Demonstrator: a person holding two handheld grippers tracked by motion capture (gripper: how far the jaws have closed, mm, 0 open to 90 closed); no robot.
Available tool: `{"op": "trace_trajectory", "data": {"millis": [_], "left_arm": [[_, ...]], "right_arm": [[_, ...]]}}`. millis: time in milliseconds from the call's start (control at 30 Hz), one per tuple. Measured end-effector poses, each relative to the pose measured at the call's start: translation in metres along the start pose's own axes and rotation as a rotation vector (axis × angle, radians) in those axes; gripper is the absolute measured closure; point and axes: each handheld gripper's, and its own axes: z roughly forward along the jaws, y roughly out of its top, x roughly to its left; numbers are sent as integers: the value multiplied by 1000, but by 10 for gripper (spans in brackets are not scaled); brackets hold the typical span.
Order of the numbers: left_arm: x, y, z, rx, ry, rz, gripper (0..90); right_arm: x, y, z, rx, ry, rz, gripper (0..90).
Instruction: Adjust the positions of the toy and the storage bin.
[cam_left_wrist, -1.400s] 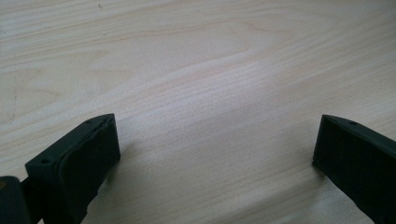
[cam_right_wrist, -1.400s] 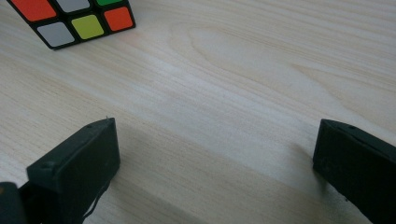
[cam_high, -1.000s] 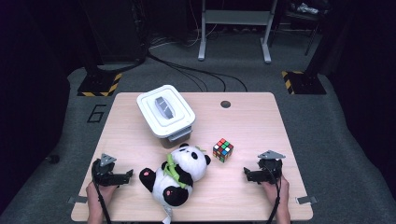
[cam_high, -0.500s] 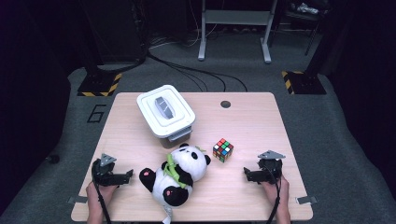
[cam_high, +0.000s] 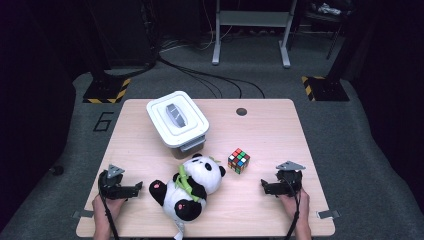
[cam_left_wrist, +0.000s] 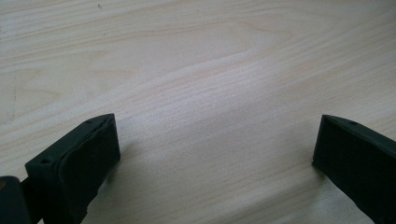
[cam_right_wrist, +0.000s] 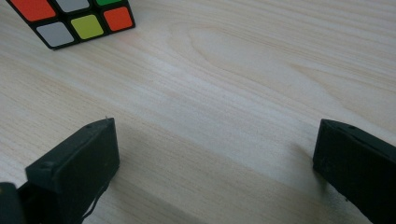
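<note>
Panda (cam_high: 189, 186) is lying on its back near the front of the wooden table (cam_high: 280, 135), and everything else is sitting around it. Seen from the high view, the left gripper (cam_high: 139, 188) is resting just to the panda's left, tips pointing at its red-soled foot without touching. The right gripper (cam_high: 263, 187) is sitting well off to the panda's right, aiming back toward it. A puzzle cube (cam_high: 238, 160) is standing just beyond the panda's head on the right, and a white lidded box (cam_high: 177, 119) is sitting behind the panda, close to its ears.

Left gripper view: the jaws are standing wide apart over bare table (cam_left_wrist: 210, 84), nothing between them.

Right gripper view: the jaws are spread wide here too, gripping nothing, with the cube (cam_right_wrist: 74, 18) showing ahead at upper left, apart from both jaws.
</note>
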Motion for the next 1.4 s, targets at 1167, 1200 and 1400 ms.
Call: {"op": "trace_trajectory", "data": {"millis": [1167,1200,1400], "left_arm": [[0,0,0,4,-7,6,4],[0,0,-1,10,-10,7,3],[0,0,-1,10,-10,8,3]], "right_arm": [[22,57,-32,-54,113,12,20],[23,60,-33,-59,117,-1,21],[32,78,-37,-62,139,-16,24]]}}
